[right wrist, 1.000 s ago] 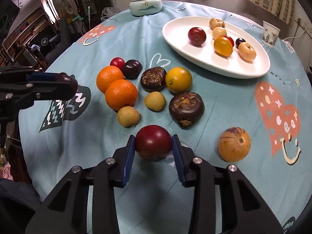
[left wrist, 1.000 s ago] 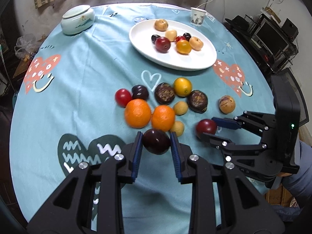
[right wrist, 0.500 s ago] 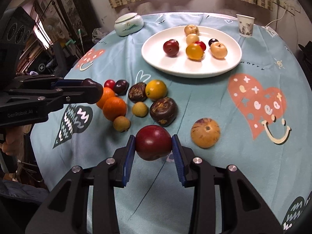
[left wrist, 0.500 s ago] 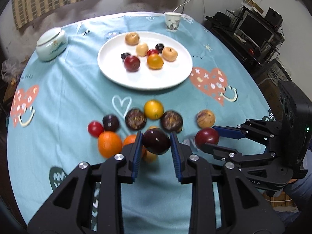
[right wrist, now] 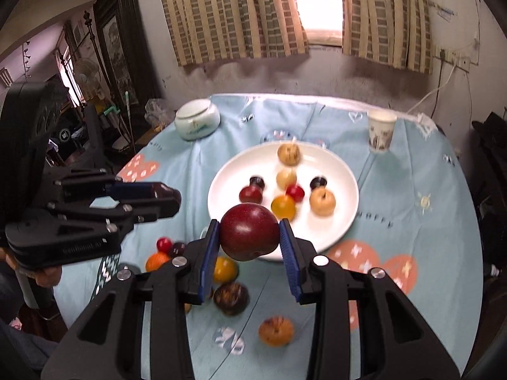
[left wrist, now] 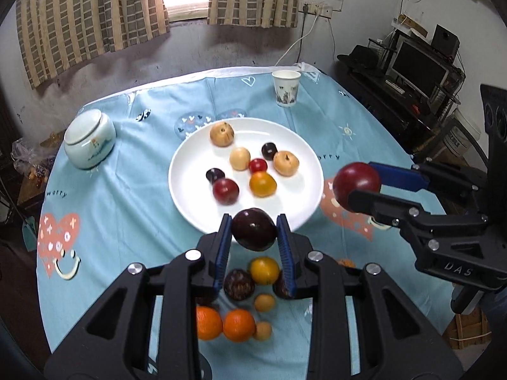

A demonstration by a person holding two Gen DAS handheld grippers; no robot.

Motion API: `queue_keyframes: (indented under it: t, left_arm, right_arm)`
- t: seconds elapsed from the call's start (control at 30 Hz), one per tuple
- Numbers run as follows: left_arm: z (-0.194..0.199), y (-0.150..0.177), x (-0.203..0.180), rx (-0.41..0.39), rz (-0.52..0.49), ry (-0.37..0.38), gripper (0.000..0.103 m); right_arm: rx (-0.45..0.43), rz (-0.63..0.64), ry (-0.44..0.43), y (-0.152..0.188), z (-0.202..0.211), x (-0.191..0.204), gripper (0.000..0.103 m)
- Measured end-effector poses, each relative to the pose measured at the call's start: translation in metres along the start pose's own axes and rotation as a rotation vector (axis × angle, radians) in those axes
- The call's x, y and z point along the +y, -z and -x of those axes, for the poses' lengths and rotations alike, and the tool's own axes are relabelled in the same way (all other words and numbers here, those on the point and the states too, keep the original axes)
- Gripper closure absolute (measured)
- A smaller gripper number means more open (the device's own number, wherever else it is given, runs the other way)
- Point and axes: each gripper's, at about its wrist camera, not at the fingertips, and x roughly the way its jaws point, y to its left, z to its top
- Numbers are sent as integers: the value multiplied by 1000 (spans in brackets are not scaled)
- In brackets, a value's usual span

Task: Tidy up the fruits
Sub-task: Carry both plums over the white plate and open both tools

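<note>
The tabletop (left wrist: 133,221) is covered by a matt, light-blue printed cloth with soft creases. On it the white plate (left wrist: 190,190) looks like glazed ceramic, smooth and glossy, as does the pale lidded jar (left wrist: 90,139). The cup (left wrist: 286,88) appears to be printed paper, matt. The left gripper (left wrist: 254,237) is matt black plastic with ribbed blue pads and shiny metal screw heads, and the right gripper (right wrist: 249,240) looks the same. The dark plum (left wrist: 253,229) has a smooth, slightly shiny skin; the red plum (right wrist: 249,231) is glossier, with a highlight. The oranges (left wrist: 225,324) look dimpled and matt. The curtains (left wrist: 92,12) are woven checked cloth.
</note>
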Motion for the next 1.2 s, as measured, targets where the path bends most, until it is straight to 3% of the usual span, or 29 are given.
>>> queue_keyframes:
  t: [0.37, 0.7, 0.83, 0.93, 1.0, 1.1, 1.17, 1.2]
  left_arm:
    - [-65, -36, 19, 51, 20, -32, 74]
    - [-139, -37, 41, 165, 66, -57, 74]
    - [-151, -39, 45, 166, 80, -66, 73]
    - [-154, -43, 46, 158, 84, -74, 64]
    - [-153, -44, 47, 145, 88, -84, 50]
    - [-150, -44, 50, 140, 95, -89, 48]
    - [-147, -43, 52, 137, 101, -95, 44]
    - [-146, -43, 53, 137, 104, -100, 44]
  right_arm:
    - [29, -6, 11, -36, -57, -31, 65]
    - [127, 12, 33, -37, -130, -52, 65]
    - [133, 23, 41, -40, -147, -58, 65]
    - [136, 10, 39, -44, -157, -64, 63]
    - [156, 10, 55, -45, -163, -67, 63]
    - [178, -10, 65, -43, -168, -73, 62]
    - [153, -37, 60, -42, -162, -77, 52]
    - [139, -55, 70, -42, -158, -79, 32]
